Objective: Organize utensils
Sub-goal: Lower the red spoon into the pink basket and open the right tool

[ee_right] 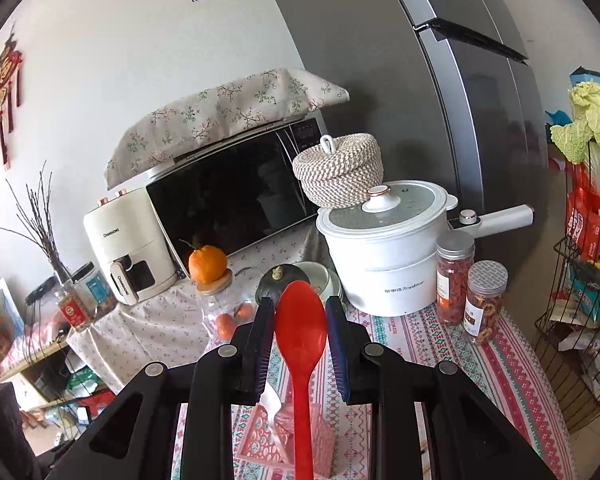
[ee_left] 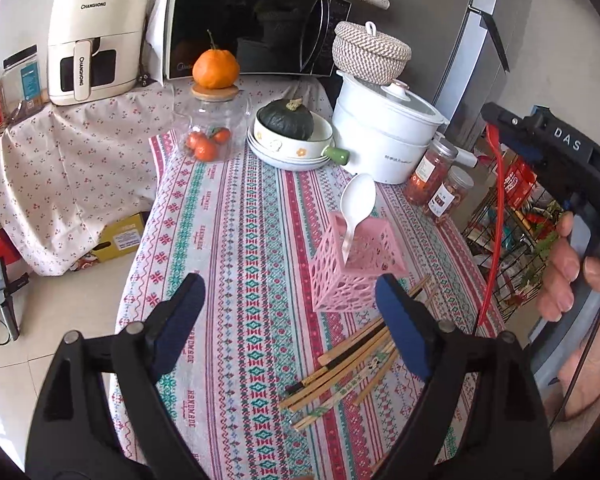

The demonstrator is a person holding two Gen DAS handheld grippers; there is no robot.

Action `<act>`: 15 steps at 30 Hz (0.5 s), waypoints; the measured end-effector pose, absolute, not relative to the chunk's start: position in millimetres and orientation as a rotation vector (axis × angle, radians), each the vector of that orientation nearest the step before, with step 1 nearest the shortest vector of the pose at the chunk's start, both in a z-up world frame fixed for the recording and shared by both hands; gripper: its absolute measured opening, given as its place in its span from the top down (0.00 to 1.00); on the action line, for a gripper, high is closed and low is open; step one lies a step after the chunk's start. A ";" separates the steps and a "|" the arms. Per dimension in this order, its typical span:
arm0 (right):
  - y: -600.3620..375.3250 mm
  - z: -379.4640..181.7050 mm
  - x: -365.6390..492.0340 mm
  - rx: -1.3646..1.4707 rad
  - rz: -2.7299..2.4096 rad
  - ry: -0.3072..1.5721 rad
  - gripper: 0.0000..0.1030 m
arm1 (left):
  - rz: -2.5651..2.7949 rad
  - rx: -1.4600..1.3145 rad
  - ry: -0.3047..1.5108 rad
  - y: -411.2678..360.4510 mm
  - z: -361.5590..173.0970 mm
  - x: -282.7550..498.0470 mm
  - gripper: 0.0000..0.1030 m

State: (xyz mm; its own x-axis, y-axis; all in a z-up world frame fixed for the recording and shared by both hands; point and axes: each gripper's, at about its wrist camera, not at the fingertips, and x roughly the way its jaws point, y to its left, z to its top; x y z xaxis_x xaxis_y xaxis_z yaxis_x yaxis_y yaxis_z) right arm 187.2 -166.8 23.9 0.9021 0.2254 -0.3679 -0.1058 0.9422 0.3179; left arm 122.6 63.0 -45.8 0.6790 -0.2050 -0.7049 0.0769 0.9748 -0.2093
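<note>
Two grippers over a table [ee_left: 236,248] with a striped patterned cloth, so biggest stuff first: a grey fridge [ee_right: 440,92] stands past the far right corner, and a black microwave [ee_left: 256,20] sits along the far edge under a floral cloth, with a cream air fryer [ee_left: 96,40] beside it toward the far left. On the far right part of the table there's a white electric pot [ee_left: 384,136] with a woven lidded basket [ee_left: 370,52] on its lid, then a bowl holding a dark green squash [ee_left: 286,118], a glass jar [ee_left: 210,128] of small oranges with one more orange sitting on its wooden lid, and two spice jars [ee_left: 440,184] at the right edge. The pink lattice utensil holder [ee_left: 354,264] stands mid-table, tilted a bit in the fisheye, and a white spoon [ee_left: 356,204] stands in it handle down. A pile of chopsticks [ee_left: 340,380] lies flat on the cloth toward the near right edge, just in front of the holder. The left gripper [ee_left: 290,320] hangs above the cloth with its fingers spread wide and nothing between them. The right gripper [ee_right: 300,344] has its fingers pinching a red spoon [ee_right: 300,328], bowl pointing forward, handle running back over the pink holder. In the left wrist view you can see a hand [ee_left: 568,264] gripping that tool at the right.
</note>
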 end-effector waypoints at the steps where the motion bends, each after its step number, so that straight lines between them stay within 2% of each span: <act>1: -163.8 25.3 185.8 0.295 0.163 0.391 0.75 | -0.145 -0.164 0.839 65.5 -51.0 122.7 0.15; 6: -140.8 31.9 186.4 0.271 0.118 0.279 0.75 | -0.119 -0.137 0.962 76.7 -68.9 122.7 0.15; 15: -112.3 18.0 213.9 0.252 -0.012 0.124 0.74 | -0.132 -0.086 0.956 89.3 -73.4 124.2 0.15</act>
State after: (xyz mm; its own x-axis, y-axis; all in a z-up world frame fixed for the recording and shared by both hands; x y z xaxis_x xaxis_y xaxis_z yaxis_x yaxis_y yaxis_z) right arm 213.9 -112.3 18.0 0.9922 0.0036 -0.1243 0.0274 0.9685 0.2475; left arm 124.2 89.3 -73.4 0.5697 -0.1501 -0.8081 0.0746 0.9886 -0.1311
